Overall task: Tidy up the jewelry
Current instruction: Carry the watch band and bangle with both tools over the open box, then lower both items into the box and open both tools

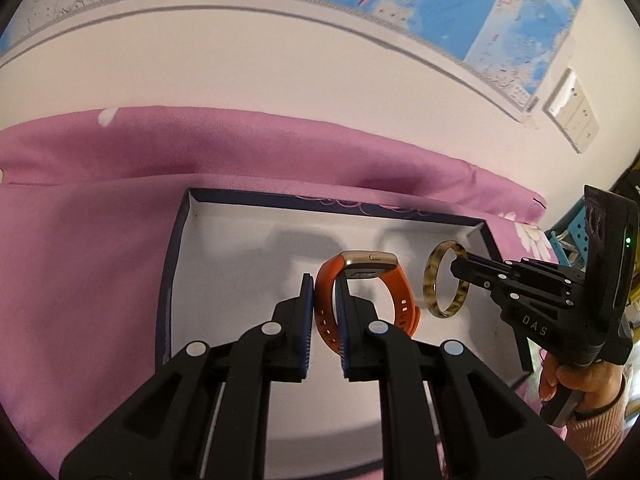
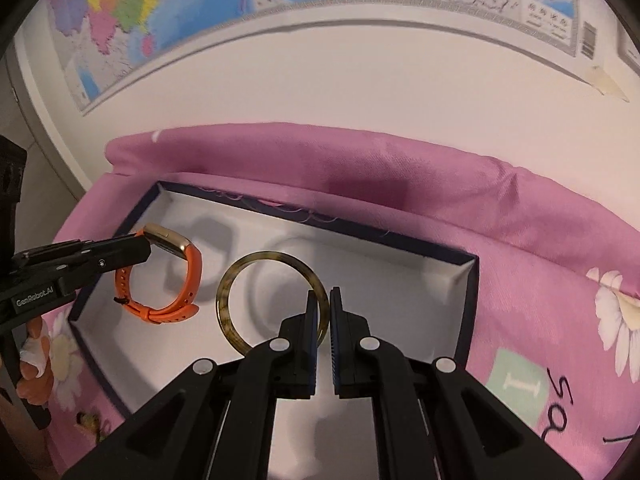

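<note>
Left tongs (image 1: 323, 286) "GenRobot.AI" clamp orange watch (image 1: 362, 296); right tongs (image 2: 323, 300) "DAS" clamp tortoiseshell bangle (image 2: 272, 300).

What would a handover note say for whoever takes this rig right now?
Left gripper: shut on the orange smartwatch strap, watch upright over the white floor of the box.
Right gripper: shut on the tortoiseshell bangle rim, also upright in the box, beside the watch, not touching it.
Done: both pieces brought into the open box on the pink floral cloth.
Left: probably set each down, release, withdraw. Whether either piece touches the floor is unclear.
</note>
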